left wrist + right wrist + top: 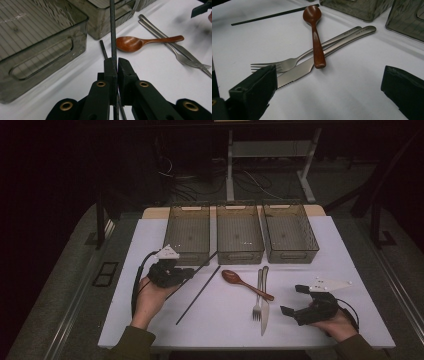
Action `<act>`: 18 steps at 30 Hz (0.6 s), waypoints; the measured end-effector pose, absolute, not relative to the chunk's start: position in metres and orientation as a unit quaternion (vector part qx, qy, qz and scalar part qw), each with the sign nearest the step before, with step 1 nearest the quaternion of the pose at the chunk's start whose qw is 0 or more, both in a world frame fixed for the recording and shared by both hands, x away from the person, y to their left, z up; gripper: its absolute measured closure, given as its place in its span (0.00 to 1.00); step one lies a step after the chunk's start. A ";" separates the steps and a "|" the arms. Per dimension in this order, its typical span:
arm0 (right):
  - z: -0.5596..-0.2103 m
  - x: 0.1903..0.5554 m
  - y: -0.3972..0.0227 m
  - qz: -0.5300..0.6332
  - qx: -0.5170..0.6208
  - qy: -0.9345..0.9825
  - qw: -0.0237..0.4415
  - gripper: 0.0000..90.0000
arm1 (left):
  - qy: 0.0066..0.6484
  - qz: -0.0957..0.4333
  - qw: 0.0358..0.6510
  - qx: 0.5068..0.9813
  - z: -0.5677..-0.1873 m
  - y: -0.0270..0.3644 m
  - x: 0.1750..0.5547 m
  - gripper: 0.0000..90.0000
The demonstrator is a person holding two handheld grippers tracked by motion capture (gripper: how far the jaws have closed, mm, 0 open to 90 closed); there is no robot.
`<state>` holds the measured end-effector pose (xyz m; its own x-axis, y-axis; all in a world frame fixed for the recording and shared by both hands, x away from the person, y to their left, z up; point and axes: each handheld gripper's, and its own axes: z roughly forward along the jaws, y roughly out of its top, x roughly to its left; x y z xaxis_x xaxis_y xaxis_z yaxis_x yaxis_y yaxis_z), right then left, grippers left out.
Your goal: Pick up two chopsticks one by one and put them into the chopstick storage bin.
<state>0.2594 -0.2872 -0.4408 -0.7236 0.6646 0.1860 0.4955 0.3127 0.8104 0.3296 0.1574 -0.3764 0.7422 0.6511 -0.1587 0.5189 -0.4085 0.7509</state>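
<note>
Left gripper [186, 274]: jaws were clenched on one black chopstick [113, 30], pinched approx. mid-length; stick ran out ahead of the jaws toward the bins.
Held chopstick: in the high view it slanted from the gripper up toward the gap between the left bin [188, 232] and the middle bin [239, 233], far tip near the bins' front walls.
Second chopstick [198, 295]: lay flat on the white table [150, 240], just beside the held one, untouched.
Right gripper [297, 300]: jaws stood wide apart w/ nothing between them, resting low by the table's near right edge.
Other cutlery: wooden spoon [246, 284], fork [258, 295] and knife [264, 305] lay mid-table; spoon handle crossed over fork and knife (clear in the right gripper view).
Right bin [289, 231]: no item made out inside; same for the other two.
Step in hand (judged): carrying the held chopstick to a bin, prob. the left one, nearest.
How to do it well: keep the pinch firm, since a thin stick can swivel in the pads; lift the far tip above the bin rim before moving fwd, else it would catch the front wall; line the stick w/ the bin's long side, lower it inside, then let go.
Risk: dragging the trailing end across the second chopstick and knocking it off line.
</note>
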 end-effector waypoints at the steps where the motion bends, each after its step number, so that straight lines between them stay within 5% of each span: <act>1: -0.441 0.259 -0.287 0.463 0.360 0.805 0.092 0.01 | 0.349 0.081 0.414 0.837 -0.376 0.157 0.331 0.95; 18: -0.440 0.259 -0.287 0.464 0.362 0.803 0.092 0.01 | 0.378 0.095 0.409 0.825 -0.364 0.153 0.370 0.96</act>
<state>0.2585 -0.2874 -0.4400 -0.7208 0.6671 0.1882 0.4958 0.3065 0.8125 0.3695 0.1531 -0.3639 0.6954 0.7023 -0.1521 0.5462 -0.3790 0.7470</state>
